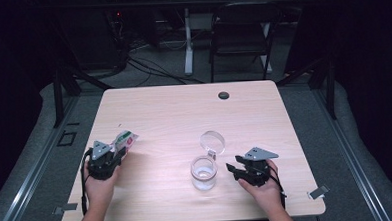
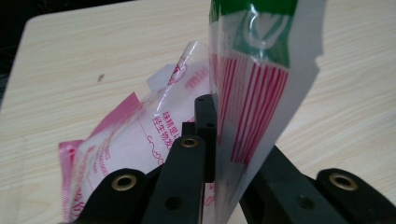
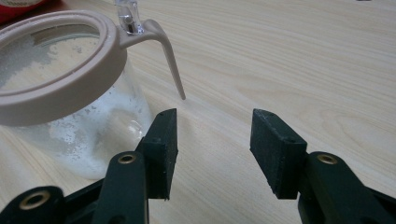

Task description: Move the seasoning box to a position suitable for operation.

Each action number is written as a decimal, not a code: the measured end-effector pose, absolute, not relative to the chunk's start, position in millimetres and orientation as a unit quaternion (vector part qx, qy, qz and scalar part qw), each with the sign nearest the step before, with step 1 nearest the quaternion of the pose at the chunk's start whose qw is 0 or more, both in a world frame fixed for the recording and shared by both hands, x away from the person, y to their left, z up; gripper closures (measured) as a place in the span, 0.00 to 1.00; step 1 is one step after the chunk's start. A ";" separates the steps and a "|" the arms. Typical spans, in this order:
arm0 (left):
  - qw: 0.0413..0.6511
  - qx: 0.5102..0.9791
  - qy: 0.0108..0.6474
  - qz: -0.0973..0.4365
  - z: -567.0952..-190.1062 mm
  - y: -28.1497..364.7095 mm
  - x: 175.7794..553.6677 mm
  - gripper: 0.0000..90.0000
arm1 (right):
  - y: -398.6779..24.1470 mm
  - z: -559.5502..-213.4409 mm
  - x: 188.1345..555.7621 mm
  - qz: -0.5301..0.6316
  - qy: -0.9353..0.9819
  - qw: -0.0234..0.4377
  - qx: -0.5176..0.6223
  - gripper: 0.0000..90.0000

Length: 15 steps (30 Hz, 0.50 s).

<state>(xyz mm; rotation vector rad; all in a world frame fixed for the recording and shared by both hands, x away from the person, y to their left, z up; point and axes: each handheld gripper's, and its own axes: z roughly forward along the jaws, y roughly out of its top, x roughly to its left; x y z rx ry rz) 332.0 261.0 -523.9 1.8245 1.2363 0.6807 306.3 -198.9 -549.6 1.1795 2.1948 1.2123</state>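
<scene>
The packet is sitting at the left side of the desk, and you are pinching it tight in your left gripper. In the left gripper view the packet is standing up between the black fingers, showing its white, pink and green print. The jar is standing near the front middle of the desk with its lid flipped open. Your right gripper is resting just beside the jar, and its fingers are standing wide apart, holding nothing.
</scene>
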 end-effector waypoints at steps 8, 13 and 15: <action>0.421 0.703 0.496 0.287 -510.0 280.8 323.9 1.00 | -198.8 -550.4 306.9 0.432 0.776 0.184 0.421 0.57; 0.428 0.690 0.504 0.296 -505.4 290.0 321.1 1.00 | -198.2 -551.1 307.0 0.428 0.777 0.184 0.422 0.57; 0.426 0.688 0.504 0.301 -503.5 291.7 320.7 1.00 | -197.9 -551.5 307.1 0.429 0.777 0.184 0.422 0.57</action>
